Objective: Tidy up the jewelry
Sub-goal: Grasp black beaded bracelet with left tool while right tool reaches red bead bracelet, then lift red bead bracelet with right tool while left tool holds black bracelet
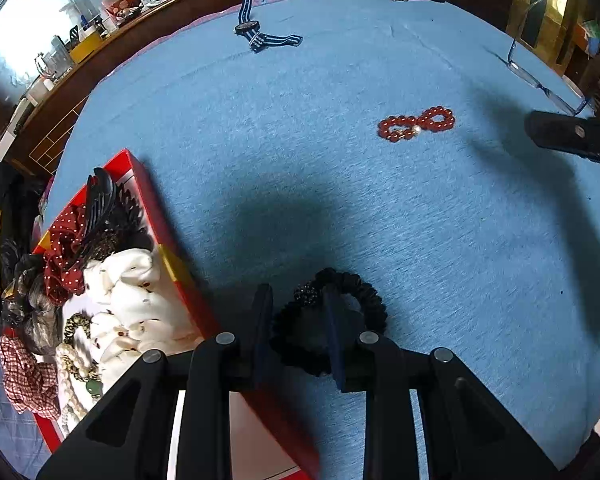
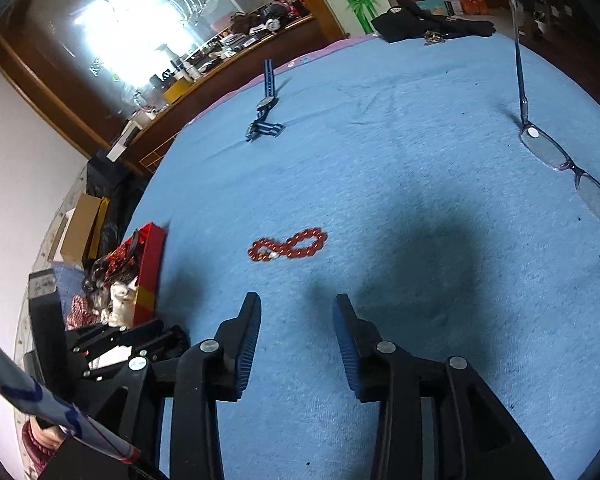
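L gripper (image 1: 296, 312) fingers straddle black scrunchie (image 1: 332, 320), seemingly closing on it, beside red box (image 1: 156, 216). R gripper (image 2: 296, 320) open, empty, above blue cloth (image 2: 420, 240). Next: lift scrunchie into box; then red bead bracelet (image 2: 287, 245), watch (image 2: 265, 114).

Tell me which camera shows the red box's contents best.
The left wrist view. It looks down into the open red box, showing scrunchies, a black hair claw, white fabric and pearls. The right wrist view catches the box only side-on at the left, its contents small and partly hidden behind the left gripper.
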